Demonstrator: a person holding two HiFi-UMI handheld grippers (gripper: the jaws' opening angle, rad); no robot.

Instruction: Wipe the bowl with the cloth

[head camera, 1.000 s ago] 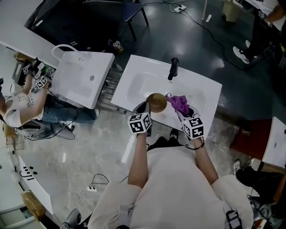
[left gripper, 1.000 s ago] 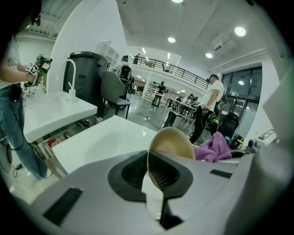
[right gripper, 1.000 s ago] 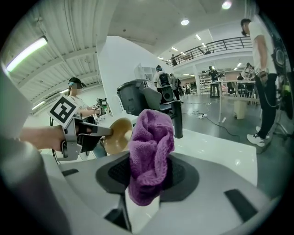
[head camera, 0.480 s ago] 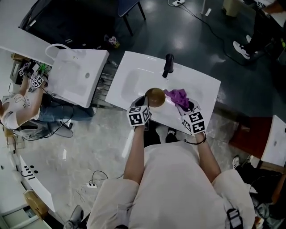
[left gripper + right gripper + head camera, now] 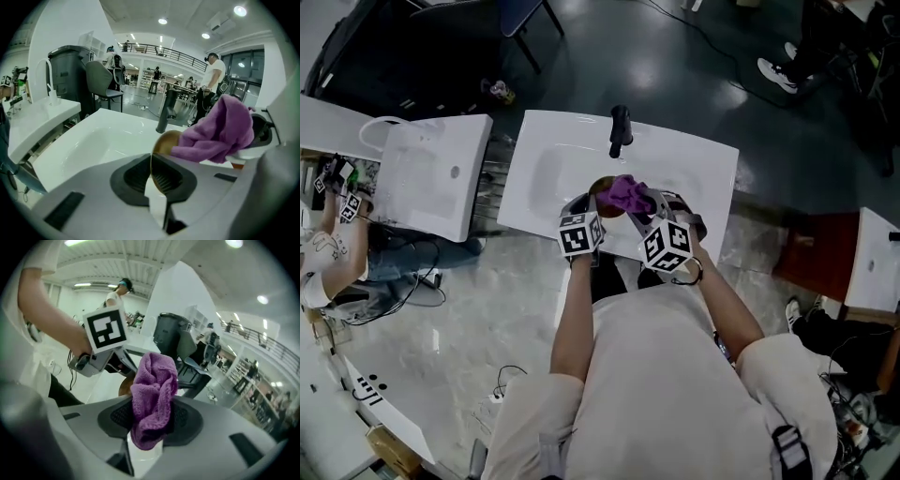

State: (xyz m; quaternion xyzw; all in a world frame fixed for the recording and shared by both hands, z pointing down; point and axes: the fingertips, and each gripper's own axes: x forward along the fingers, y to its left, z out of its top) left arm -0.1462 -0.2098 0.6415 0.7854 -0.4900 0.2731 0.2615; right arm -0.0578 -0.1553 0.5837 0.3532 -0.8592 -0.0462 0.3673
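Note:
A small brown bowl (image 5: 165, 143) is held on edge over the white sink (image 5: 539, 169), its rim pinched in my left gripper (image 5: 152, 180), which is shut on it. In the head view only a sliver of the bowl (image 5: 602, 187) shows beside the purple cloth (image 5: 626, 194). My right gripper (image 5: 151, 420) is shut on the purple cloth (image 5: 153, 397). The cloth (image 5: 218, 129) presses against the bowl's open side. My left gripper (image 5: 584, 208) and right gripper (image 5: 649, 208) stand close together at the sink's front edge.
A black tap (image 5: 620, 129) rises at the back of the sink. A second white sink (image 5: 427, 173) stands to the left, where another person (image 5: 333, 244) sits. A dark bin and a chair (image 5: 101, 82) are beyond the basin.
My right gripper has carried the cloth leftward onto the bowl. Both grippers have closed in together, and the cloth now covers most of the bowl.

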